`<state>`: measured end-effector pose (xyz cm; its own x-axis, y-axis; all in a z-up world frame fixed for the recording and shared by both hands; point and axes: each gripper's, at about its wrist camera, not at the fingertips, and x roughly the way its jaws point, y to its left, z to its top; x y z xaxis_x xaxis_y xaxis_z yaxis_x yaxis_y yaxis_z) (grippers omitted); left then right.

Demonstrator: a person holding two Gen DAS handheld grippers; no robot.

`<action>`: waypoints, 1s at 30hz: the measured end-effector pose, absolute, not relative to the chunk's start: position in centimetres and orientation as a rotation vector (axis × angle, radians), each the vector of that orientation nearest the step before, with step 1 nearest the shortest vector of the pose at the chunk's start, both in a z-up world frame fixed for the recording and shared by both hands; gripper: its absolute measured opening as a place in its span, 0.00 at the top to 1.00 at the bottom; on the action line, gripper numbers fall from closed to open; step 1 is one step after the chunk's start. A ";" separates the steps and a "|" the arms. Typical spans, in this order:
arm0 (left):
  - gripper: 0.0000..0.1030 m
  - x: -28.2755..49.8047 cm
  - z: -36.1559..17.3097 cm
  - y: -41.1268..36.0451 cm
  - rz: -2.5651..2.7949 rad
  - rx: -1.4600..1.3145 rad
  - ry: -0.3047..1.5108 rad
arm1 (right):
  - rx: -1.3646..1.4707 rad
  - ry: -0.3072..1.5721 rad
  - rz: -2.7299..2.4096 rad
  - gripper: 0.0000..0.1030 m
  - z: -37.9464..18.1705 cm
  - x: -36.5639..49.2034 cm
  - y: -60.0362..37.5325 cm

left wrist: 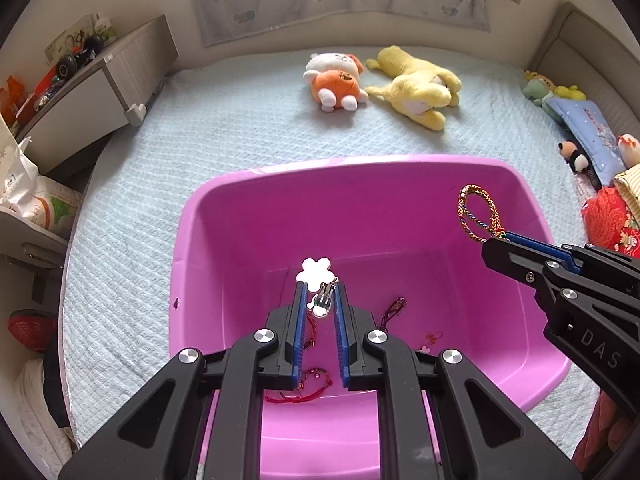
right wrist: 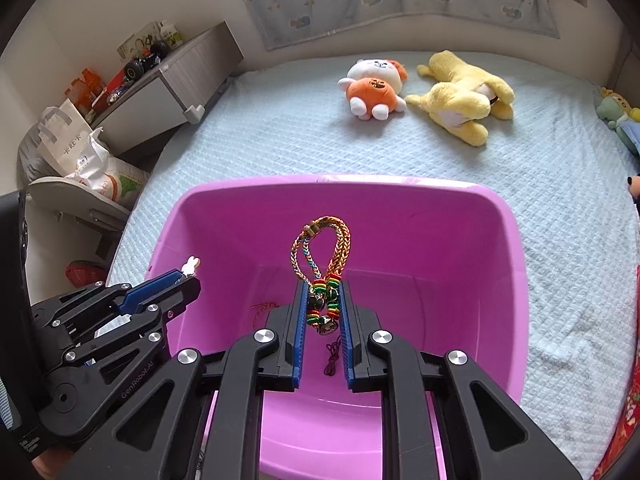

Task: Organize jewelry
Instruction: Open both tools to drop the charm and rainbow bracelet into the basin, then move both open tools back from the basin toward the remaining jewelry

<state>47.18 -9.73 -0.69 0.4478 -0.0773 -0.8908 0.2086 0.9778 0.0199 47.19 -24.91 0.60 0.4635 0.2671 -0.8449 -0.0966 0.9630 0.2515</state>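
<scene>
A pink plastic bin (left wrist: 224, 200) (right wrist: 516, 264) sits on the bed, and both grippers hang over it. My left gripper (left wrist: 320, 292) (right wrist: 188, 276) is shut on a small charm with a white flower-shaped piece (left wrist: 316, 272) and a silver clasp (left wrist: 322, 300). My right gripper (right wrist: 323, 288) (left wrist: 502, 236) is shut on a multicoloured braided bracelet (right wrist: 320, 240) (left wrist: 478, 208), whose loop sticks up past the fingertips. Several thin red string bracelets (left wrist: 304, 384) and a dark red one (left wrist: 394, 308) (right wrist: 332, 356) lie on the bin's floor.
The bin rests on a pale blue quilted bedspread (left wrist: 240, 128). An orange-and-white plush (left wrist: 336, 80) and a yellow plush (left wrist: 416, 84) lie beyond it. Small toys and cushions (left wrist: 580, 128) line the right edge. A grey shelf unit (left wrist: 100, 80) and bags (right wrist: 80, 152) stand at left.
</scene>
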 end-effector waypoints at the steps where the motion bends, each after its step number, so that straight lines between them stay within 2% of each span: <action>1: 0.87 47.5 -1.0 -9.8 -0.176 0.132 1.102 | 0.173 1.079 0.228 0.86 0.1 47.6 -24.8; 10: 0.86 49.4 -5.0 -10.1 -0.174 0.126 1.264 | 0.202 1.230 0.203 0.86 -4.9 50.5 -25.2; 12: 0.81 49.4 -5.6 -10.0 -0.171 0.131 1.293 | 0.205 1.249 0.201 0.85 -5.4 50.7 -25.2; 13: 0.67 49.4 -5.8 -9.9 -0.165 0.133 1.308 | 0.206 1.260 0.202 0.83 -5.6 50.9 -25.2; 14: 0.46 49.5 -6.0 -9.7 -0.153 0.134 1.318 | 0.205 1.270 0.202 0.81 -5.7 50.9 -25.2; 16: 0.25 49.4 -5.9 -9.2 -0.127 0.125 1.317 | 0.200 1.293 0.199 0.64 -6.1 51.1 -25.3; 18: 0.24 49.3 -5.7 -8.9 -0.121 0.112 1.315 | 0.197 1.322 0.191 0.50 -6.4 51.0 -25.4; 20: 0.20 49.3 -5.8 -8.7 -0.109 0.122 1.334 | 0.207 1.335 0.188 0.50 -6.5 50.8 -25.6; 24: 0.20 48.8 -5.6 -8.3 -0.093 0.132 1.348 | 0.235 1.345 0.170 0.44 -6.0 50.0 -26.0; 30: 0.20 47.7 -4.5 -8.0 -0.086 0.145 1.341 | 0.246 1.334 0.167 0.44 -4.6 48.5 -26.1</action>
